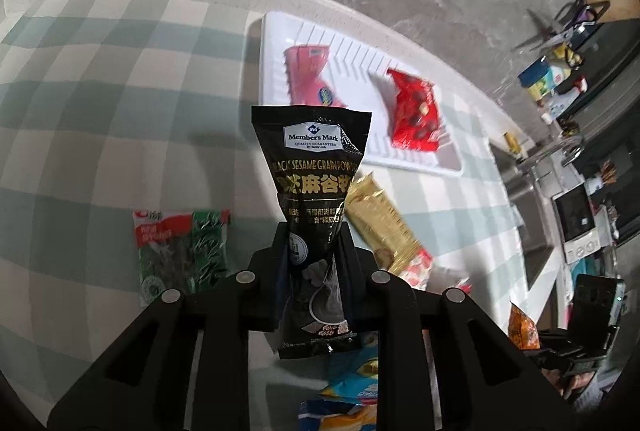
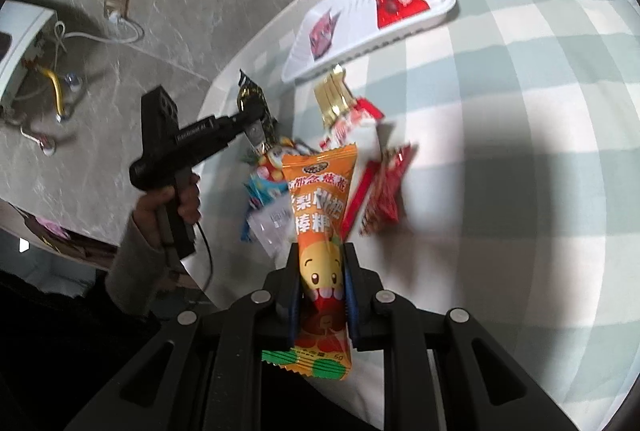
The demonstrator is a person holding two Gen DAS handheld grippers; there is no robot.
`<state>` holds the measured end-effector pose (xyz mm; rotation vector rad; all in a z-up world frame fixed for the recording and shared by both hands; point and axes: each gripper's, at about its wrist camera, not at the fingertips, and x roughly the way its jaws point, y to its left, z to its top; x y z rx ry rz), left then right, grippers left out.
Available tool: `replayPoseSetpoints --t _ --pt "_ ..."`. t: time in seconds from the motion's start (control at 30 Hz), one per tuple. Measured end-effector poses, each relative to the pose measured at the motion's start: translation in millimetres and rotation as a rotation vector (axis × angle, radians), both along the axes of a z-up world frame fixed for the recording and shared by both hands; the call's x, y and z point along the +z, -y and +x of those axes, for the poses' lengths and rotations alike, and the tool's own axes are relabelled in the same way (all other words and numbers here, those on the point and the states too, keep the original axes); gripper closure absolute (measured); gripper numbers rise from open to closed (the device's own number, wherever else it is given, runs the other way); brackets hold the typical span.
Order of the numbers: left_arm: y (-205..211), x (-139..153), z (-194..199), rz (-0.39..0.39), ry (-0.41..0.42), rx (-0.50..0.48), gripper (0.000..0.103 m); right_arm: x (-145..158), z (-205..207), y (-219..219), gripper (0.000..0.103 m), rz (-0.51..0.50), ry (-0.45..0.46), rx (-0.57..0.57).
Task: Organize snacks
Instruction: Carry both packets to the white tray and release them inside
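Observation:
My left gripper (image 1: 314,235) is shut on a black sesame powder packet (image 1: 316,183) and holds it above the checked tablecloth. It also shows in the right wrist view (image 2: 254,119), at the table's left edge. My right gripper (image 2: 322,251) is shut on an orange candy packet (image 2: 320,215) above a pile of snacks (image 2: 360,151). A white tray (image 1: 276,31) near the far edge holds a pink-red packet (image 1: 308,75) and a red packet (image 1: 416,115); the tray also shows in the right wrist view (image 2: 440,11).
A green seaweed packet (image 1: 182,251) lies left of my left gripper. A gold packet (image 1: 380,223) and blue packets (image 1: 352,391) lie to the right and below. A grey marble floor lies beyond the table edge. A shelf with clutter (image 1: 560,79) stands at the right.

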<state>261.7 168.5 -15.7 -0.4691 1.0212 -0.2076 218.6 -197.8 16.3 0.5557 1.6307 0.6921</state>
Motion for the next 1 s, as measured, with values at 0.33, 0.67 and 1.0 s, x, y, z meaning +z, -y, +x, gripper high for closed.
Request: replayPoseSetpoints --t 0.33,0.67,1.0 --pt "-3.1 14.5 16.7 -0.088 0.058 0.012 0.084 -1.8 24.6 -5.4 0.083 0.032 0.019 -0.044" --pt "4.2 37.8 44.9 -0.155 0.121 -0.014 0.084 -7.6 59.1 -12.8 0.083 0.055 0.042 -0.085" --pt "22.8 44.9 110.7 -0.187 0.113 -0.045 0.084 -24.1 125.9 -39.9 0.082 0.091 0.067 -0.099"
